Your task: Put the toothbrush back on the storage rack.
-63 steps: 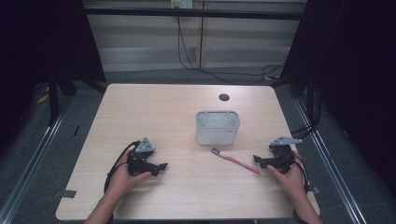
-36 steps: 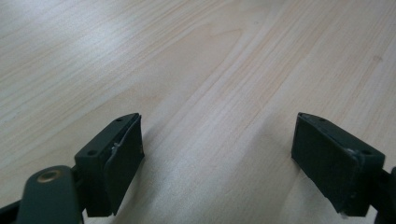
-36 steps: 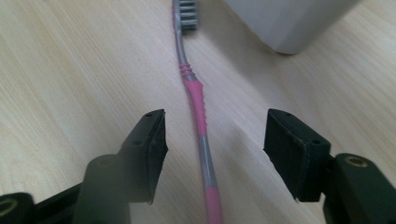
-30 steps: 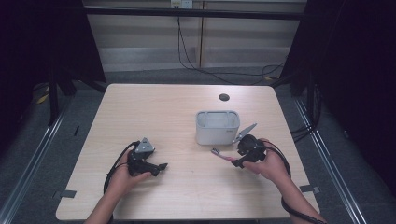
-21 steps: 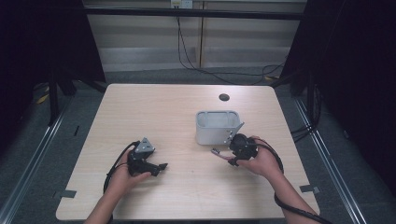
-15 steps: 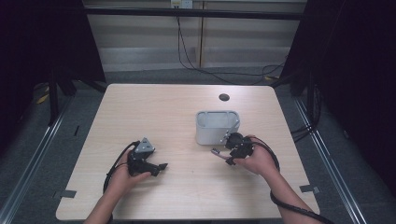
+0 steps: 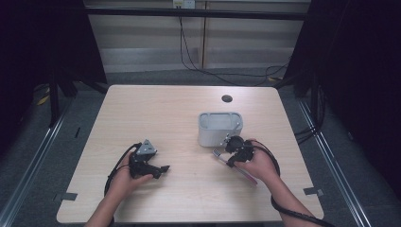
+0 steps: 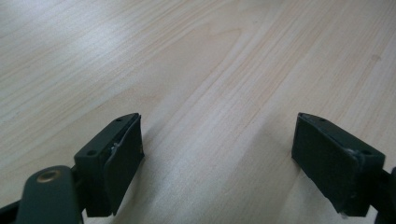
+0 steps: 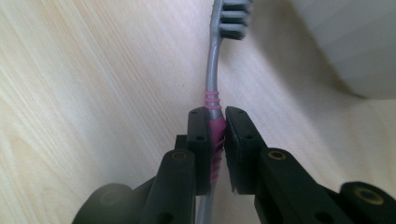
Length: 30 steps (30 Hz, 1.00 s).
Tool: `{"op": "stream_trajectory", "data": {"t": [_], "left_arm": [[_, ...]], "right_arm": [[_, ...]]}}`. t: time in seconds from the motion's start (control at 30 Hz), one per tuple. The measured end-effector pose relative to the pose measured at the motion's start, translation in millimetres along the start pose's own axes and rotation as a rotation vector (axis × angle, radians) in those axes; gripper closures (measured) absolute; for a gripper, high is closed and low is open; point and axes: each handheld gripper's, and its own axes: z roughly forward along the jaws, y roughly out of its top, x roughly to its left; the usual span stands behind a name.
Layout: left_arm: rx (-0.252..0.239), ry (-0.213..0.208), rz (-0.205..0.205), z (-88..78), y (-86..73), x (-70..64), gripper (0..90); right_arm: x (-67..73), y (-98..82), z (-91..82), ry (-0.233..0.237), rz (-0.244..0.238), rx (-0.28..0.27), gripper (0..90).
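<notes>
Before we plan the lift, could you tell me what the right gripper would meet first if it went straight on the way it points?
Probably the grey container just beyond the held toothbrush; depth is unclear.

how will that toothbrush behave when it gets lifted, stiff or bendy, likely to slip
The toothbrush looks thin and light, so it should lift easily. Its narrow grey neck may flex a little. The right gripper is shut on the pink ribbed section, which probably resists slipping, though the long handle could pivot between the fingers.

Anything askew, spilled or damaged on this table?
Nothing stands out. The toothbrush lies flat beside the upright grey container, pinched at its pink grip by the right gripper. The left gripper rests open on the table.
</notes>
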Motion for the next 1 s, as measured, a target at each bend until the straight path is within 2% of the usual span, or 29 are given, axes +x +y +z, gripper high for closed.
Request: {"op": "stream_trajectory", "data": {"t": [0.03, 0.07, 0.13, 0.2, 0.47, 0.57, 0.73, 0.93, 1.0], "left_arm": [[-0.001, 0.0, -0.001, 0.0, 0.0, 0.0, 16.2], [-0.001, 0.0, -0.001, 0.0, 0.0, -0.1, 16.2], [0.002, 0.001, 0.0, -0.1, 0.1, 0.0, 16.2], [-0.001, 0.0, 0.0, 0.0, 0.0, 0.0, 16.2], [0.004, 0.004, 0.001, -0.2, 0.1, -0.3, 16.2], [-0.001, 0.001, 0.0, 0.1, 0.0, -0.2, 16.2], [-0.001, 0.001, 0.0, 0.1, 0.0, -0.1, 16.2], [0.005, 0.005, 0.002, -0.3, 0.2, -0.2, 16.2], [0.004, 0.005, 0.003, -0.3, 0.2, -0.2, 16.2]], "right_arm": [[0.0, 0.0, 0.0, 0.0, 0.0, 0.0, 80.9], [-0.3, -0.4, -7.5, 0.002, 0.011, -0.037, 80.9], [-0.8, -0.7, -11.2, -0.005, 0.011, -0.048, 80.9], [-1.7, -2.1, -21.6, -0.011, 0.03, -0.095, 80.9], [-0.7, -9.8, -34.7, -0.006, 0.058, -0.166, 80.9], [-1.8, -15.5, -41.5, 0.0, 0.063, -0.211, 80.9], [-0.9, -19.6, -47.6, 0.004, 0.072, -0.233, 80.9], [0.1, -23.0, -59.4, 0.011, 0.073, -0.283, 80.9], [0.1, -23.9, -64.2, 0.026, 0.081, -0.31, 80.9]]}}
